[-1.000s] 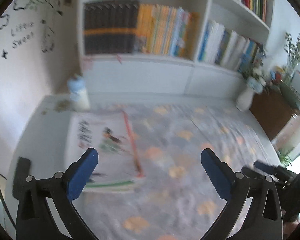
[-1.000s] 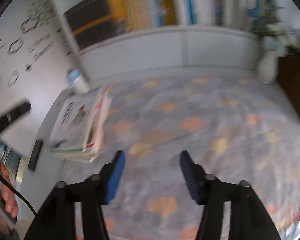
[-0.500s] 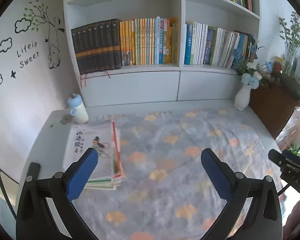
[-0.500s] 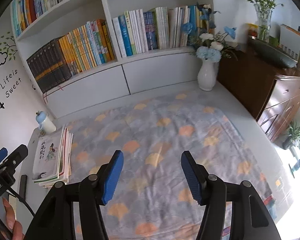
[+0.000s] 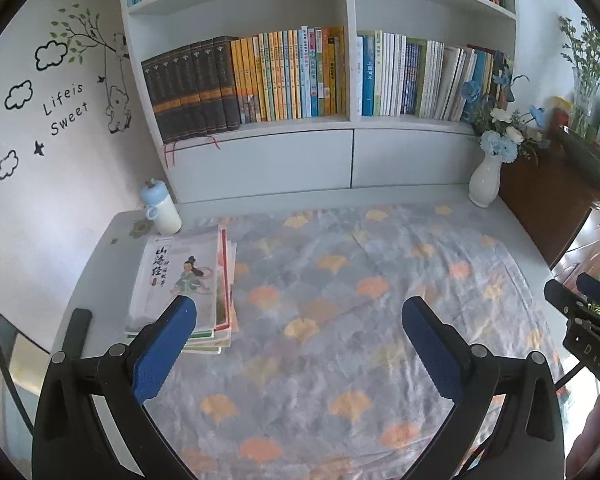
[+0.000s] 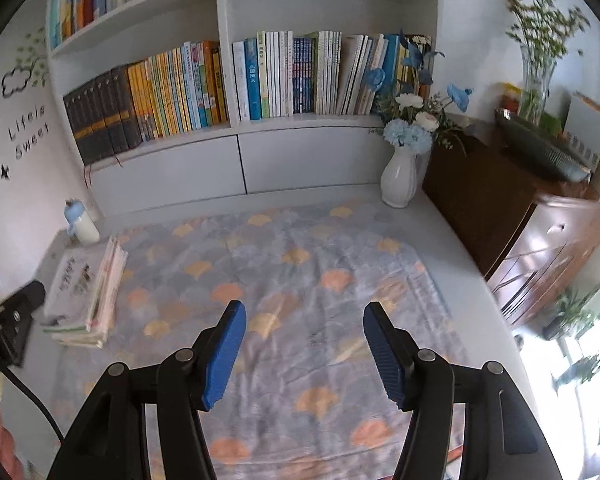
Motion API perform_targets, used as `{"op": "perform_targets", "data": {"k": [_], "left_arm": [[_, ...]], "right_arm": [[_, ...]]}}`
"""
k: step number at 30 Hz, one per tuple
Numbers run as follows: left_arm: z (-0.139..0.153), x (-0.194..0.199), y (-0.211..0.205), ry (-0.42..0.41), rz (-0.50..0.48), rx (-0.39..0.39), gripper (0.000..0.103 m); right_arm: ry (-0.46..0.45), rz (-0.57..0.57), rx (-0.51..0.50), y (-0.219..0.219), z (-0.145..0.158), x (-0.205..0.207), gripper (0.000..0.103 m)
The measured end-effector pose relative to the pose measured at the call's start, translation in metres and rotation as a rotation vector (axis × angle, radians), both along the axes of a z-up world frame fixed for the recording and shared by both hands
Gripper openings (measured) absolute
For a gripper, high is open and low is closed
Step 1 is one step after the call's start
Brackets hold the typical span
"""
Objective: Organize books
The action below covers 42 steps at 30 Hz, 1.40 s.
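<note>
Left wrist view: left gripper (image 5: 299,320) at the bottom of the frame, blue pads spread wide, nothing between them, held above a grey cloth (image 5: 340,300) printed with orange and yellow fan shapes. Stack of books (image 5: 184,276) at left of centre, lying flat on the white table (image 5: 100,264) at the cloth's left edge — top cover white with a cartoon figure and black characters. Left pad (image 5: 164,350) overlapping the stack's near right corner in the picture; whether touching or above, cannot tell. Stack otherwise to the left of the open gap, not between the pads. Just behind the stack, a white bottle with a blue cap (image 5: 161,210). Along the upper half, a white bookshelf (image 5: 348,120) packed with upright books. White vase of blue and white flowers (image 5: 486,176) at right, against a brown cabinet (image 5: 540,208). Right gripper partly visible at the far right edge.

Right wrist view: right gripper (image 6: 304,344) at bottom centre, pads moderately apart and holding nothing, over the middle of the cloth (image 6: 300,280). Stack of books (image 6: 84,292) at the left of the frame, well apart from the pads — up and to their left. Bottle (image 6: 82,226) behind it, bookshelf (image 6: 236,136) across the top, vase (image 6: 400,178) right of centre, cabinet (image 6: 500,220) on the right.
</note>
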<state>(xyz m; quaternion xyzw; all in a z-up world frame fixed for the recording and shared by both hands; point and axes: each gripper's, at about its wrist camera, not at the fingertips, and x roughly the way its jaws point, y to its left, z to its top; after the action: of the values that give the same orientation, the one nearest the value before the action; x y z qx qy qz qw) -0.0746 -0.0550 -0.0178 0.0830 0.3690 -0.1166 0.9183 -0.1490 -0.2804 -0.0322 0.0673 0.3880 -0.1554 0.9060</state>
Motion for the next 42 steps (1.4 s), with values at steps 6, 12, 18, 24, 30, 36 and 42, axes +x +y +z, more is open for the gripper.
{"op": "perform_targets", "data": {"k": [6,12,18,24,30,36,42], "left_arm": [[0.001,-0.005,-0.004,-0.006,0.033,0.02,0.102],[0.001,-0.005,-0.011,-0.003,0.066,0.038,0.102],[-0.007,-0.005,-0.032,0.016,0.055,0.052,0.102],[-0.015,0.0,-0.048,0.034,0.048,0.057,0.102],[-0.021,0.005,-0.061,0.052,0.043,0.062,0.102],[-0.031,0.012,-0.071,0.074,0.041,0.077,0.102],[-0.038,0.02,-0.077,0.08,0.044,0.109,0.102]], "right_arm": [[0.001,0.015,0.026,-0.019,-0.003,-0.004,0.063],[-0.013,0.018,0.037,-0.036,-0.002,-0.007,0.068],[-0.003,0.036,0.04,-0.05,-0.007,-0.003,0.068],[0.009,0.028,0.063,-0.065,-0.015,0.0,0.068],[0.017,0.036,0.081,-0.081,-0.02,0.009,0.068],[0.038,0.042,0.107,-0.088,-0.031,0.018,0.068],[0.067,0.047,0.113,-0.091,-0.041,0.029,0.068]]}}
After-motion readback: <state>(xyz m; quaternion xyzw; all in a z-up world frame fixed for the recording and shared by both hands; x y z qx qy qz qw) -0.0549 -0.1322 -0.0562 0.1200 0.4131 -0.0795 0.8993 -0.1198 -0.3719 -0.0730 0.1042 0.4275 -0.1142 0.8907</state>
